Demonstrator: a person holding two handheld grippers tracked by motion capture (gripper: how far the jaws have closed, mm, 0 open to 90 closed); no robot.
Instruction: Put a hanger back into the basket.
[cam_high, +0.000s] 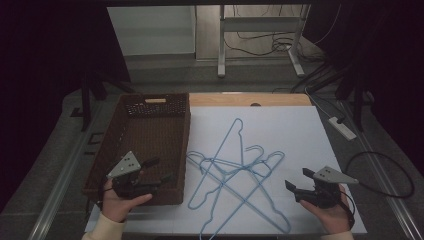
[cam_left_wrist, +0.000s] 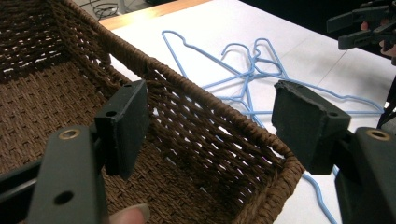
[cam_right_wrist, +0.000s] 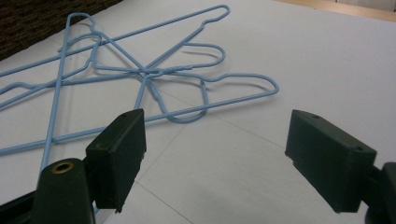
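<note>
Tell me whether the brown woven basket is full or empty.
Empty: the brown woven basket shows bare weave inside in the high and left gripper views; the blue wire hangers lie on the white sheet beside it.

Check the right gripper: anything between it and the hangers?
Nothing visible. The right gripper hangs open over bare white sheet, with the nearest of the tangled blue hangers lying flat just ahead of its jaws. The brown basket sits beyond the pile, on its far side.

The picture's bottom edge is cutting off one hanger (cam_high: 239, 165); the basket (cam_high: 182, 145) is running past the left tool view's edges.
</note>
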